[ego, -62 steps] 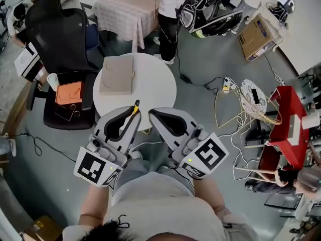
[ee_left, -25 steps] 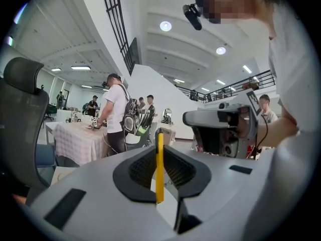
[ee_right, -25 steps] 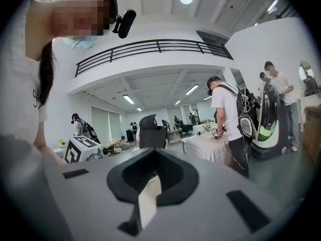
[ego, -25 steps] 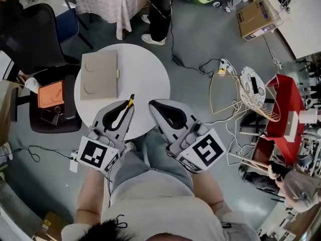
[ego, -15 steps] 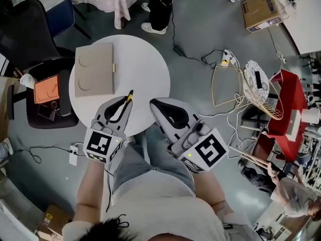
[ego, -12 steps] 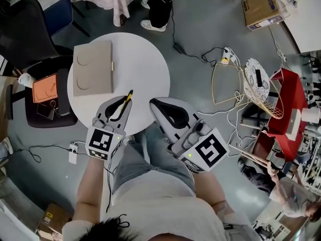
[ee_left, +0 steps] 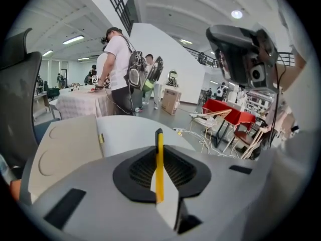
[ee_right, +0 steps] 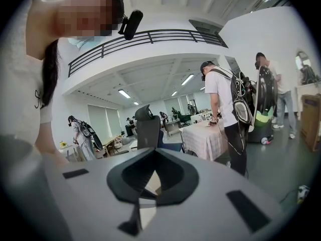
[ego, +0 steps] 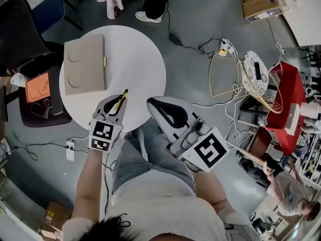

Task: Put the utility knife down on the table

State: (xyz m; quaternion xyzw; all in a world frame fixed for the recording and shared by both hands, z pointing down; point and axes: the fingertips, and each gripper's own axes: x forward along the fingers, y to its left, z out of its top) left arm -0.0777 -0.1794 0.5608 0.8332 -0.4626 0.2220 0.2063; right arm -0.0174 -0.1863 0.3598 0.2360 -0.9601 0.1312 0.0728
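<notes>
Shifted forward since the earlier frame, the left gripper hangs over the round white desk, near its edge. Its fingers are clamped on the yellow utility knife; best lowered flat onto the desk before letting go. The right gripper is closed and empty.

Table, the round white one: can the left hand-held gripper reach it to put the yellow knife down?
Probably yes. The left hand-held gripper, shut on the utility knife, hovers over the table's near edge with bare tabletop just ahead. The beige box lies farther off to the left.
</notes>
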